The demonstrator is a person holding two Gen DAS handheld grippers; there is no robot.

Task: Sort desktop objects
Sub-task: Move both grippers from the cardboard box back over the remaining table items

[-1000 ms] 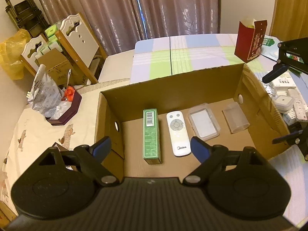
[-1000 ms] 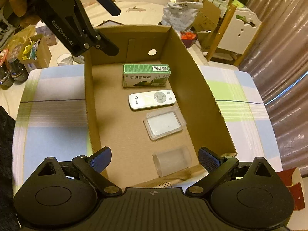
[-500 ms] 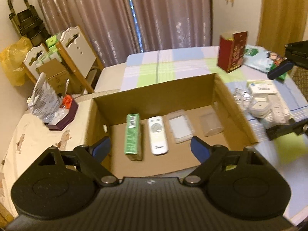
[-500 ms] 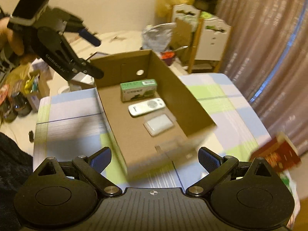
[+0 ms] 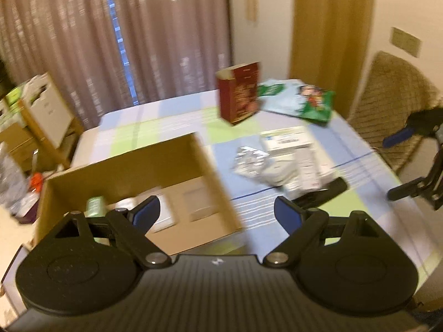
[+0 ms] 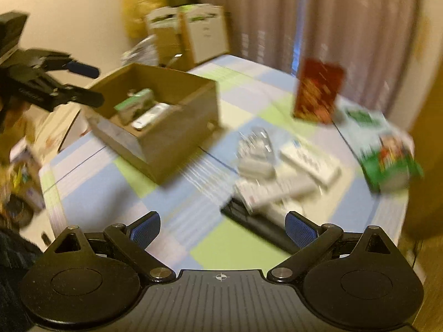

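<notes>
The table [image 6: 91,182], spread with a blue, green and white checked cloth, takes up most of the room from where I stand, and the open cardboard box [image 6: 177,138] on it is my landmark. Inside the box lie a green carton [image 6: 133,103] and a white remote [image 6: 146,117] side by side; through the left camera's blur a couple of pale flat things show there too, too smeared to name.

Beyond the box, towards the curtains, a red paper bag [image 5: 239,94] stands upright, and past that lies a green snack packet [image 5: 315,102]. Just off the box's far side sits a loose heap of small white items [image 6: 279,171]: flat boxes, something crinkly and clear, and a black bar-shaped thing [image 6: 260,224] at the heap's near edge.

The left gripper [image 5: 217,215] hangs over the box's near corner, its blue fingers spread wide with nothing between them. The right gripper [image 6: 223,228] hovers out from the box, aimed at the heap, equally wide and empty.

Everything is streaked, so both hands look to be swinging fast. My worry is a sweep at that speed clipping the box wall and shunting it, or ploughing into the overlapping heap so one piece drags its neighbours off the table. The crinkly piece looks liable to slip.
</notes>
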